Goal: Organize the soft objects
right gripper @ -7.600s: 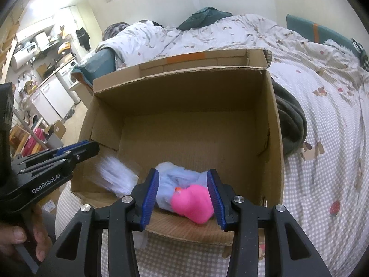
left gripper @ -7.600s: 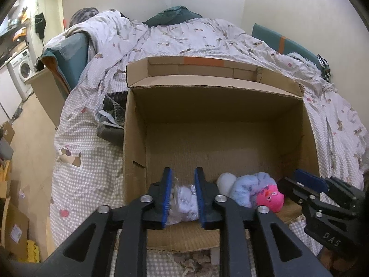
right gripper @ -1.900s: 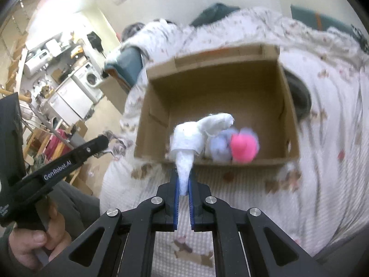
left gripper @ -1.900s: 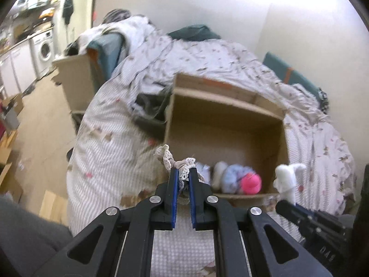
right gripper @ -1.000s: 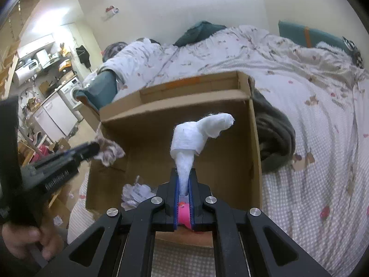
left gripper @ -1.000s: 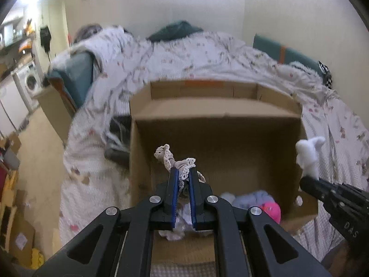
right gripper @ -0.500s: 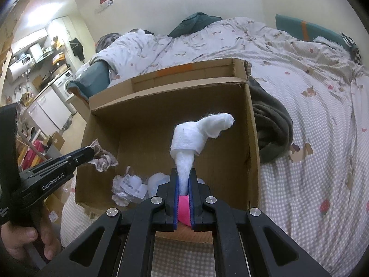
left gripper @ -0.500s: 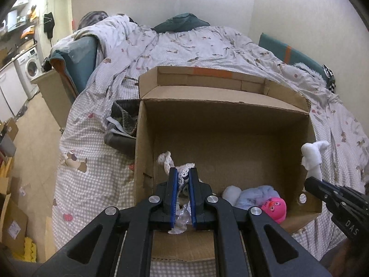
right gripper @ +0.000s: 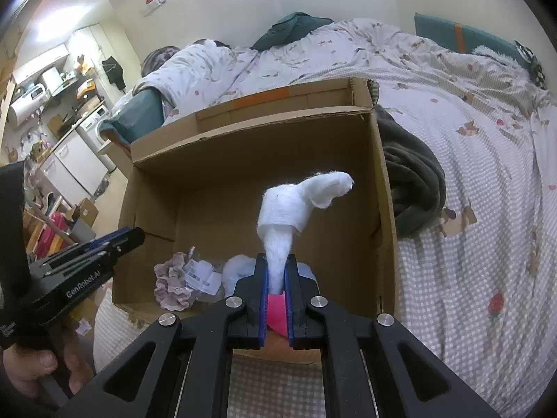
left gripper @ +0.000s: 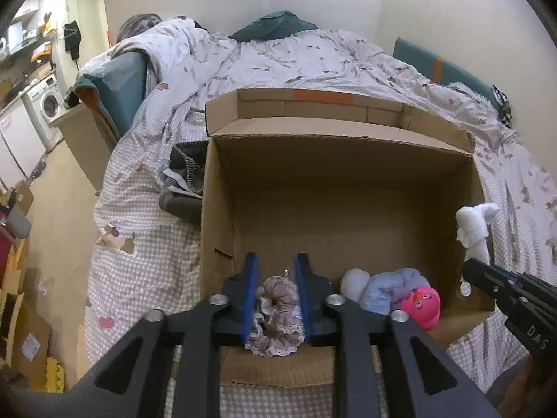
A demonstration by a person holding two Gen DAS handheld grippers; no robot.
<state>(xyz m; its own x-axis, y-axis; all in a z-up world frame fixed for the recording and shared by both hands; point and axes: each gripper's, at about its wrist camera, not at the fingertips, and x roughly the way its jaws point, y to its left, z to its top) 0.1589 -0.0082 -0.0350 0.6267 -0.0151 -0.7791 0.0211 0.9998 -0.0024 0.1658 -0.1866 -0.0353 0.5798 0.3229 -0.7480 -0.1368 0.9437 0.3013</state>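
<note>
Left gripper (left gripper: 275, 296) jaws spread, lace scrunchie (left gripper: 278, 313) lying loose between them in the near-left corner of the box (left gripper: 334, 129), which sits on the bed (left gripper: 313, 59). Right gripper (right gripper: 276, 291) jaws pinch the white sock (right gripper: 296, 209), held upright above the box's near-right part. Blue plush (left gripper: 393, 289) and pink toy (left gripper: 419, 303) lie along the near wall.

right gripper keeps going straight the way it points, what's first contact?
Probably the cardboard box: the right gripper, shut on the white sock, points over the near rim toward the box interior. Depth unclear.
</note>
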